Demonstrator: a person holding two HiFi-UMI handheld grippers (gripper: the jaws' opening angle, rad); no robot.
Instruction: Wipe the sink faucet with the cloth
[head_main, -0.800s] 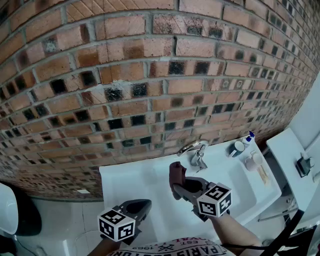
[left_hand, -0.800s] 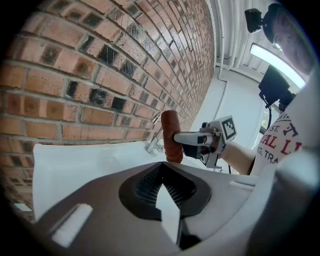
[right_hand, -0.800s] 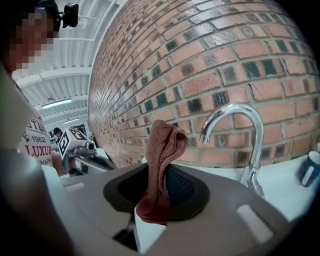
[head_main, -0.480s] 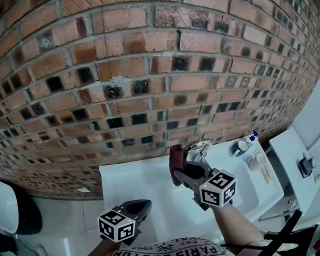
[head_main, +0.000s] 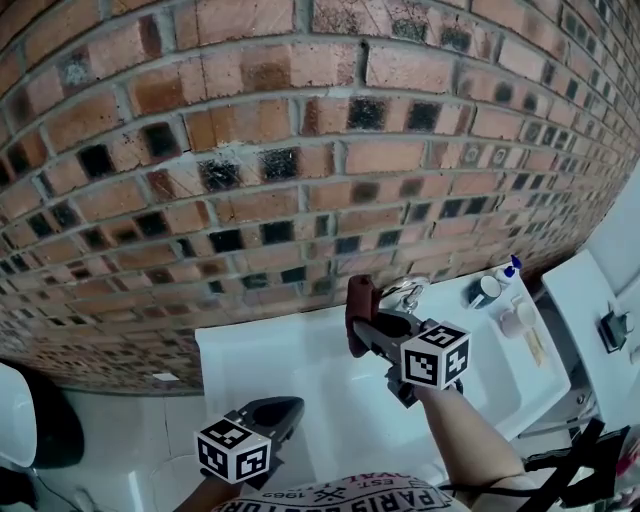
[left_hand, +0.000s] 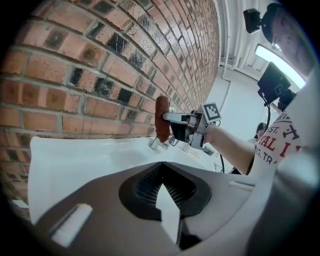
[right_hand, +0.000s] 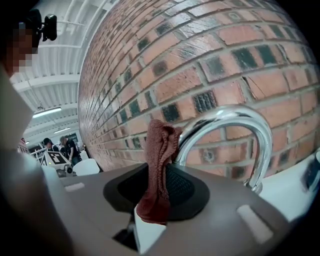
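The right claw (right_hand: 155, 200) is clamped on the dark red knitted cloth (right_hand: 159, 165), holding it upright so its free top comes just beside, perhaps against, the curved chrome sink faucet (right_hand: 225, 125), seemingly ready to wipe along the arch; the left claw (left_hand: 167, 200), closed on nothing, hangs low over the white sink (head_main: 270, 350). The red brick wall (head_main: 300, 150) stands close behind the faucet, so room there looks tight; leftward the sink lies open
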